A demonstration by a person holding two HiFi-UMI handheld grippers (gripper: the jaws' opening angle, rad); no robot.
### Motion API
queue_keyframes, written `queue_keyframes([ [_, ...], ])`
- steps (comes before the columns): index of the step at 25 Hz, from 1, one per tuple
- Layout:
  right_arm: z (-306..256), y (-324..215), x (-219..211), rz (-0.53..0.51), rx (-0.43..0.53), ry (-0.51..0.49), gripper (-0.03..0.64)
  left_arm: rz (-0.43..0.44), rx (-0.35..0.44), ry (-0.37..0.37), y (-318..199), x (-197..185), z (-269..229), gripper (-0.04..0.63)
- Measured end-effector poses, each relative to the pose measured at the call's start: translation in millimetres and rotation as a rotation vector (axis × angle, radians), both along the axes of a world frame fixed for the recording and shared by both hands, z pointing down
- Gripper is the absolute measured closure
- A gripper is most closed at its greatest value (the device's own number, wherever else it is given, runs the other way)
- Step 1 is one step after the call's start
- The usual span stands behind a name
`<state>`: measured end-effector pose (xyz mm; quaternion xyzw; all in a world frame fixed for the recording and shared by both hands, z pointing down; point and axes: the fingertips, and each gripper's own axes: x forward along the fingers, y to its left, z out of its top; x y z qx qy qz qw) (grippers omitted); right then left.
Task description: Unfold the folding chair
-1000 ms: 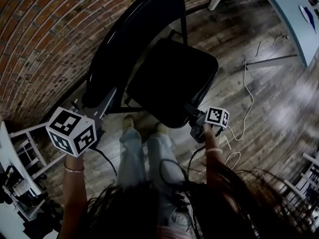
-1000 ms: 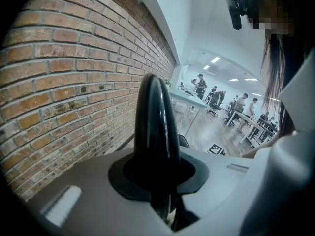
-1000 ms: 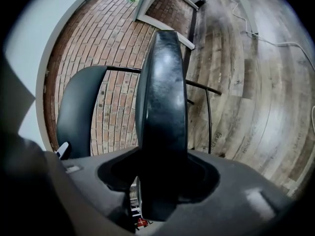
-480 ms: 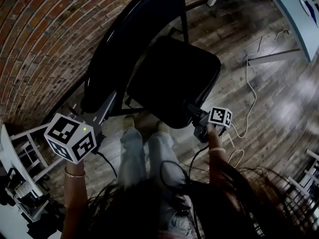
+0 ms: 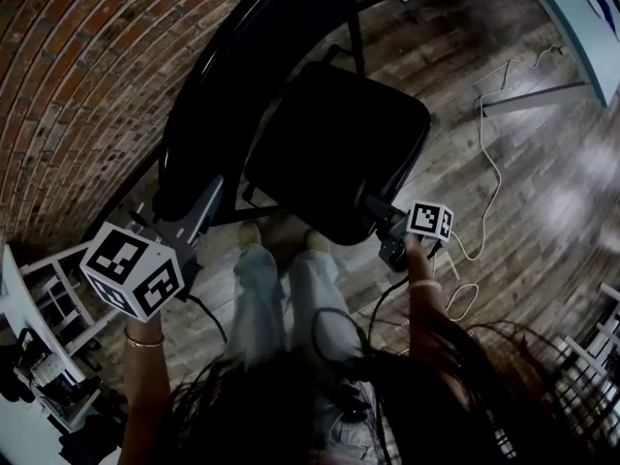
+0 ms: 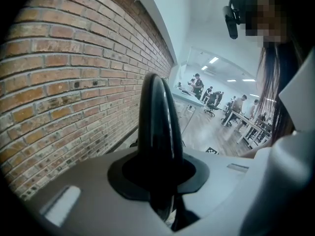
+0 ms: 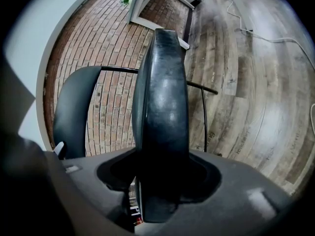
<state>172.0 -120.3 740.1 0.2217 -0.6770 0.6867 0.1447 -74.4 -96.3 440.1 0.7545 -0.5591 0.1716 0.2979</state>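
The black folding chair stands against the brick wall, its curved backrest point(image 5: 242, 76) up and its padded seat point(image 5: 334, 148) swung out towards me. My left gripper point(image 5: 199, 216) is shut on the backrest's near edge. In the left gripper view that edge point(image 6: 157, 132) runs upright between the jaws of the left gripper point(image 6: 165, 200). My right gripper point(image 5: 376, 213) is shut on the seat's front edge. The right gripper view shows the seat point(image 7: 160, 107) edge-on between the jaws of the right gripper point(image 7: 155, 191), with the backrest point(image 7: 71, 112) at the left.
The brick wall point(image 5: 77, 76) lies behind the chair. A white cable point(image 5: 484, 177) trails over the wood floor on the right, near a pale table point(image 5: 572, 17). A white rack point(image 5: 44, 289) stands at the lower left. The person's legs point(image 5: 281, 298) are below the seat.
My right gripper has sunk slightly with the seat's front edge in it. The left gripper keeps its place on the backrest.
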Motion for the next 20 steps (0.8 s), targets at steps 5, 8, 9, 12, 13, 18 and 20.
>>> queue_keyframes([
  [5, 7, 1, 8, 0.004, -0.004, 0.004, 0.388, 0.007, -0.006, 0.001, 0, 8, 2, 0.514],
  [8, 9, 1, 8, 0.0, -0.002, -0.005, 0.388, 0.001, -0.008, -0.004, 0, 7, 3, 0.515],
  [9, 9, 1, 7, 0.0, -0.002, -0.008, 0.388, -0.002, -0.008, -0.005, 0, 6, 4, 0.515],
  [12, 11, 3, 8, 0.003, -0.004, -0.014, 0.387, -0.007, -0.013, -0.012, 0, 3, 5, 0.518],
  [13, 12, 3, 8, 0.004, -0.004, -0.015, 0.387, -0.008, -0.015, -0.013, 0, 2, 5, 0.518],
  [18, 15, 4, 8, 0.006, -0.006, -0.02, 0.385, -0.008, -0.017, -0.023, -2, -3, 7, 0.522],
  [20, 16, 4, 8, 0.007, -0.009, -0.02, 0.383, -0.008, -0.018, -0.025, -4, -5, 8, 0.522],
])
